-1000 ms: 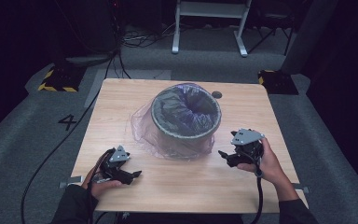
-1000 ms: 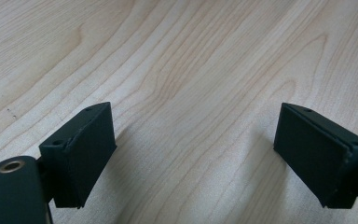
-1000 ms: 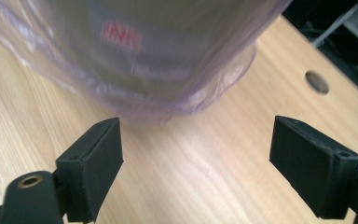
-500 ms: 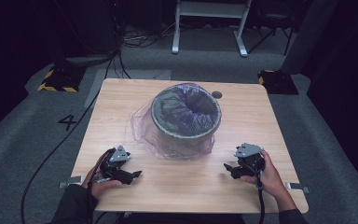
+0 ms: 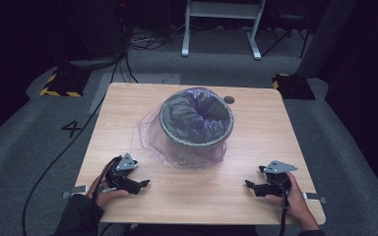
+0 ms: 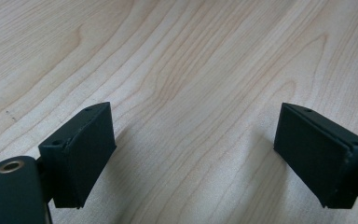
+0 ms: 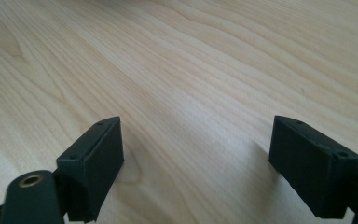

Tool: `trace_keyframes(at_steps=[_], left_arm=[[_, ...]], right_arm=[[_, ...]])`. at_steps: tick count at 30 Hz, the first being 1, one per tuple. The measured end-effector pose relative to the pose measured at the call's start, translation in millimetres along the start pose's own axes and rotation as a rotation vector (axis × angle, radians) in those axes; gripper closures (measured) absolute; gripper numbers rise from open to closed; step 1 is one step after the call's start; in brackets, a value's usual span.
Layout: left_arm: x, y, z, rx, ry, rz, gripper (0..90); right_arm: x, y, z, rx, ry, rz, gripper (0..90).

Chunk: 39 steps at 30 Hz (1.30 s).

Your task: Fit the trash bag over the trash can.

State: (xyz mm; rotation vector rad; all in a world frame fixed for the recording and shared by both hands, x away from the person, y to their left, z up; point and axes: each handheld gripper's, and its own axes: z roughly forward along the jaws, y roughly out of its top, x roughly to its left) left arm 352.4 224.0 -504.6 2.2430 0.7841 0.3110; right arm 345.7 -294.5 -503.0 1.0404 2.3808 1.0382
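Note:
A grey round bin (image 5: 197,125) stands at the middle of the wooden table (image 5: 256,118), lined with a thin purple plastic bag (image 5: 152,140) that drapes over its rim and down its sides. My left gripper (image 5: 145,184) rests on the table at the front left, held by a hand, open with nothing between its fingers (image 6: 81,154). My right gripper (image 5: 249,185) lies low at the front right, jaws pointing left, also open and empty, its fingers (image 7: 95,165) spread over bare wood. Both grippers stay well apart from the bin.
A small dark hole (image 5: 229,100) marks the tabletop behind the bin. Cables (image 5: 54,157) run over the grey floor at the left. A white frame (image 5: 221,24) stands on the floor beyond the table, and yellow-black striped blocks (image 5: 59,83) lie near the far corners.
My right gripper has come down and back toward the table's front right edge. The left gripper and the bin have kept still.

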Motion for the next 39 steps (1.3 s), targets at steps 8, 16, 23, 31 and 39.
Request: trace_keyframes(at_steps=[8,16,23,31,39], left_arm=[[-0.1,0.0,-0.2,0.001,0.001,0.0,11.9],[-0.2,-0.1,-0.2,0.001,0.001,-0.001,11.9],[-0.3,-0.2,-0.2,0.001,0.003,-0.001,11.9],[-0.8,0.0,-0.1,0.0,0.006,-0.006,11.9],[-0.8,0.0,0.0,0.0,0.006,-0.007,11.9]], right_arm=[[-4.9,-9.6,-8.5,-0.002,-0.038,0.053,15.1],[-5.0,-9.4,-8.2,-0.001,-0.038,0.054,14.7],[-5.1,-9.2,-8.0,0.0,-0.037,0.053,14.6],[-5.2,-9.2,-8.0,0.0,-0.037,0.053,14.6],[-5.2,-9.2,-8.0,0.0,-0.037,0.053,14.6]])
